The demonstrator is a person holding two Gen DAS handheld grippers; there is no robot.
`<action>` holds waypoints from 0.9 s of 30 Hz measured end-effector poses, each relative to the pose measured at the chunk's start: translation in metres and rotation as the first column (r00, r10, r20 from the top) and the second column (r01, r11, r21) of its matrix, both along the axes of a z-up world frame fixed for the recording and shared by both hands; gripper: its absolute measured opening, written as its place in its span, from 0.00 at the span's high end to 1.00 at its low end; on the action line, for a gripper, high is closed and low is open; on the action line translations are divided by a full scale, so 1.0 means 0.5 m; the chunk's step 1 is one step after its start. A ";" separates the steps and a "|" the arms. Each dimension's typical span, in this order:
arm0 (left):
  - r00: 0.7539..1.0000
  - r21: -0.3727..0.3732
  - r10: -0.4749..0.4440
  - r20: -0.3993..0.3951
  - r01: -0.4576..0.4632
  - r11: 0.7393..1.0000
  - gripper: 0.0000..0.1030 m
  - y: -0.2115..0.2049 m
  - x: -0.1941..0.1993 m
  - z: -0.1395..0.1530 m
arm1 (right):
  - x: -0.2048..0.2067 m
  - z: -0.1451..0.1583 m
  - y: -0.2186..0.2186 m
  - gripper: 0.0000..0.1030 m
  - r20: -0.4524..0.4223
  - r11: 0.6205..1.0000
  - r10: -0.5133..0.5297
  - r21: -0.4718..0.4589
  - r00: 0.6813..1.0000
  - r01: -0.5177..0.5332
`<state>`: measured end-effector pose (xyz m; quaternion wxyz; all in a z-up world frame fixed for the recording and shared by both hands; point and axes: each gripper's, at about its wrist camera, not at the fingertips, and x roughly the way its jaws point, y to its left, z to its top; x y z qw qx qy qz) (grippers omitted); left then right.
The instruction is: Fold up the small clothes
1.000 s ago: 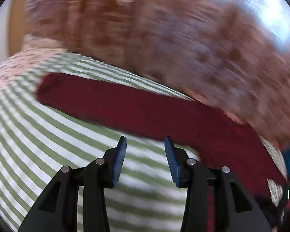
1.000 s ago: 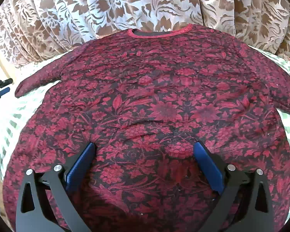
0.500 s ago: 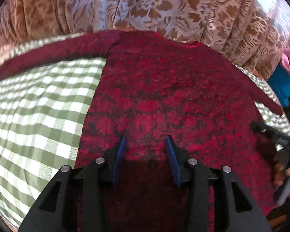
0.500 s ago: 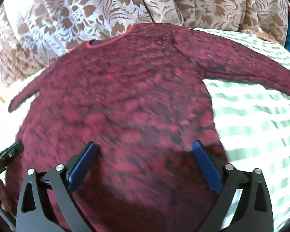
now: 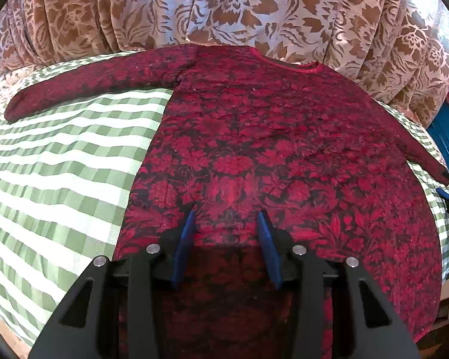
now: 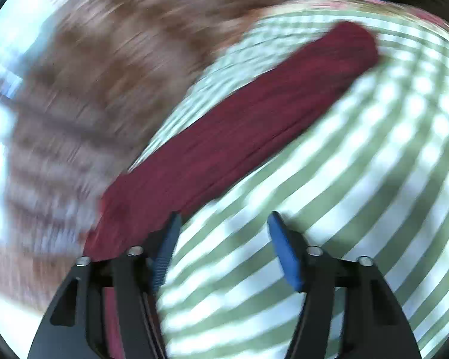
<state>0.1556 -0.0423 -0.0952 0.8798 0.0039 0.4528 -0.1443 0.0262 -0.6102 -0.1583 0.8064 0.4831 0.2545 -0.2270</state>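
Now I am holding my left gripper [image 5: 226,224] unclenched over the red sweater [image 5: 269,149]; my right gripper [image 6: 224,224] jaws are closing, empty, beside its sleeve [image 6: 239,119].

A dark red floral long-sleeved top [image 5: 269,149] lies flat, sleeves spread, on a green-and-white checked cloth [image 5: 60,173] before a brown floral curtain [image 5: 224,9]. The left gripper [image 5: 226,218] hovers above its lower half, jaws parted, gripping nothing.

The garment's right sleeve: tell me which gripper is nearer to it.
Right. The right gripper, jaws closing on nothing, is just beside the sleeve. The left gripper hangs over the garment's lower body, well away from that sleeve.
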 end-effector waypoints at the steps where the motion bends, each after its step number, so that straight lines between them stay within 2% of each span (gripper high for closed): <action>1: 1.000 0.004 0.004 -0.002 -0.004 1.000 0.58 -0.001 0.001 0.000 | -0.011 -0.011 -0.041 0.55 -0.006 0.998 -0.053 0.029 0.999 0.053; 7: 1.000 0.018 0.017 -0.011 -0.017 1.000 0.58 -0.008 0.005 0.001 | -0.022 -0.042 -0.195 0.55 0.064 0.963 -0.216 0.179 0.974 0.202; 8: 1.000 0.019 0.017 -0.012 -0.017 1.000 0.58 -0.009 0.005 0.001 | -0.021 -0.044 -0.205 0.68 0.058 0.960 -0.228 0.183 0.972 0.214; 10: 1.000 0.015 0.017 -0.015 -0.017 1.000 0.58 -0.007 0.005 0.002 | -0.005 -0.039 -0.223 0.86 -0.045 0.966 -0.235 0.100 0.971 0.238; 12: 1.000 0.013 0.017 -0.018 -0.017 1.000 0.58 -0.006 0.007 0.003 | 0.013 -0.034 -0.235 0.89 -0.077 0.972 -0.217 0.072 0.973 0.223; 15: 1.000 -0.001 0.019 -0.023 -0.019 1.000 0.58 -0.003 0.008 0.005 | 0.019 0.003 -0.237 0.90 -0.149 0.976 -0.216 -0.032 0.965 0.213; 18: 0.999 -0.027 0.019 -0.033 -0.020 0.999 0.58 0.004 0.011 0.010 | 0.044 0.070 -0.206 0.90 -0.133 0.983 -0.155 -0.123 0.979 0.138; 22: 0.999 -0.073 0.021 -0.036 -0.024 0.997 0.57 0.015 0.010 0.022 | 0.098 0.181 -0.113 0.90 -0.060 0.971 0.010 -0.237 0.998 -0.024; 27: 1.000 -0.103 0.000 -0.011 -0.001 0.995 0.57 0.017 -0.002 0.042 | 0.190 0.277 0.048 0.90 -0.030 0.918 0.219 -0.332 0.975 -0.216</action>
